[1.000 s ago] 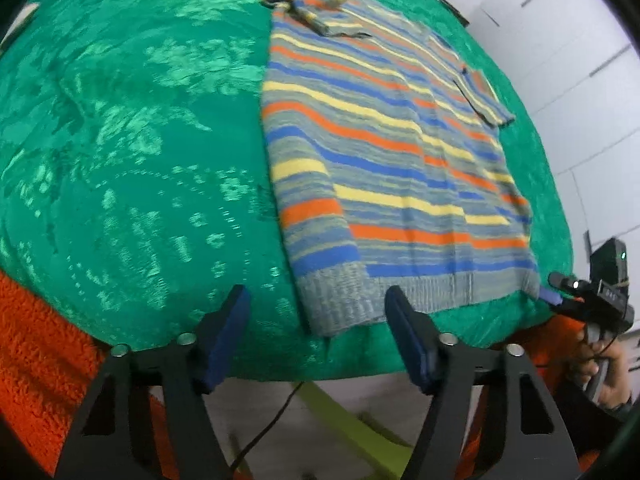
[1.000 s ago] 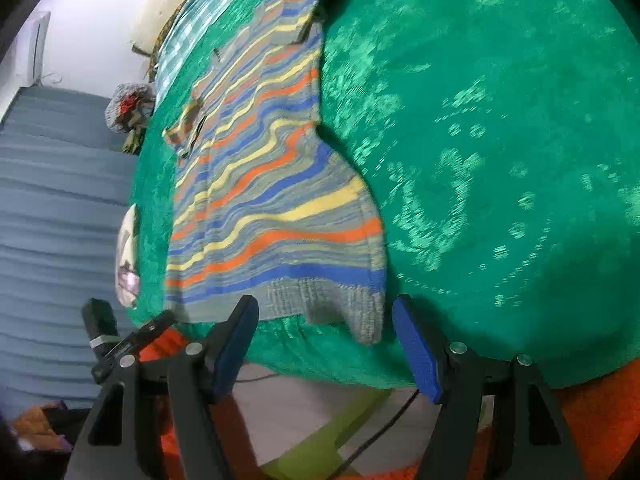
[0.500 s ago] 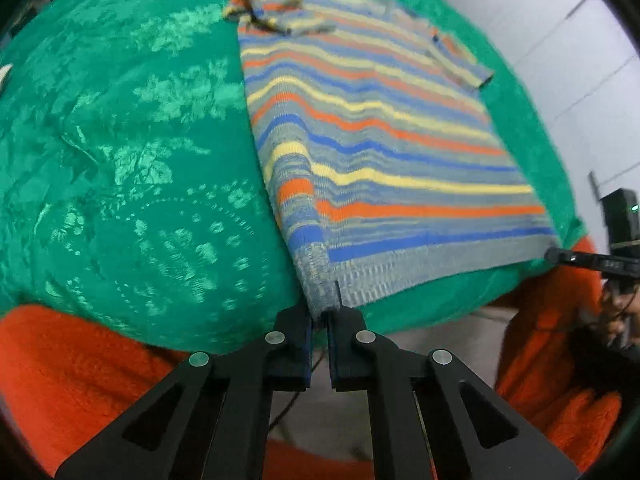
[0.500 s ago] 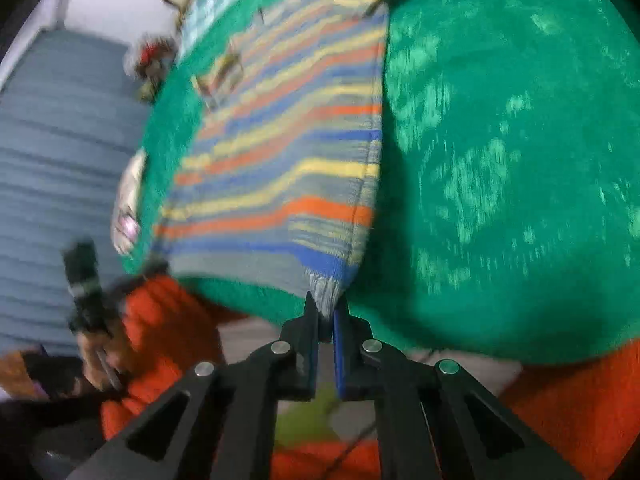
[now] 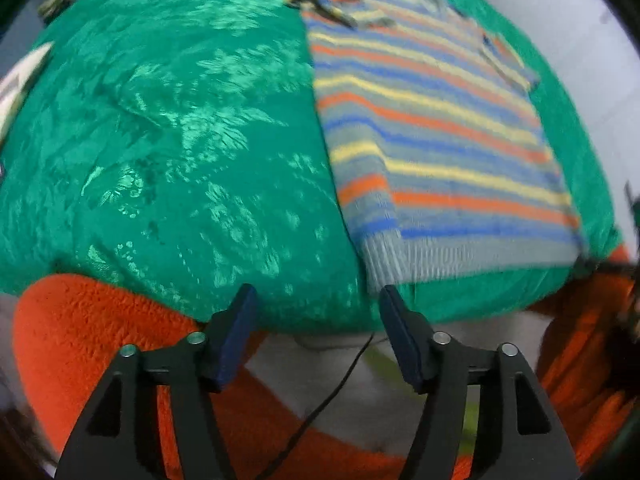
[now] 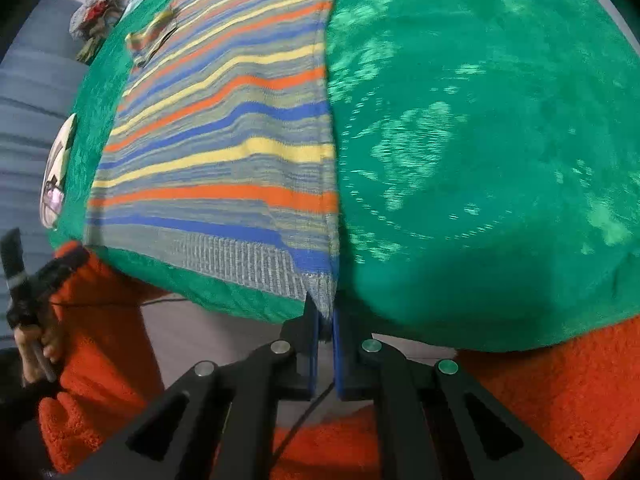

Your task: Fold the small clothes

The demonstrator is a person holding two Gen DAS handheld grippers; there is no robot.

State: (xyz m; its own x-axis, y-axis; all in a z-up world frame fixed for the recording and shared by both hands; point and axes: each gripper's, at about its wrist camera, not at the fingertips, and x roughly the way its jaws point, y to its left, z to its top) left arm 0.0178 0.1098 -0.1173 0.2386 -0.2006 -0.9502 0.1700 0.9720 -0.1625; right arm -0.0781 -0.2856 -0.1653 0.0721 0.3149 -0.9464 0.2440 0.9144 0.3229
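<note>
A striped knit sweater (image 5: 432,128) in grey, blue, orange and yellow lies flat on the green cloth (image 5: 180,160). Its ribbed grey hem lies at the near edge. My left gripper (image 5: 316,320) is open and empty, just off the near edge, with the hem's left corner by its right finger. In the right wrist view the sweater (image 6: 224,140) stretches away to the left. My right gripper (image 6: 326,320) is shut on the hem's right corner (image 6: 322,288).
The green cloth (image 6: 480,140) covers the whole surface, wide and bare beside the sweater. An orange fleece sleeve (image 5: 80,332) lies along the near edge. A dark cable (image 5: 332,392) hangs below. Knit items (image 6: 96,16) sit at the far left.
My left gripper has let go of the hem's left corner and opened, moving slightly left. My right gripper stays shut on the right corner. The sweater has been drawn flatter and straighter.
</note>
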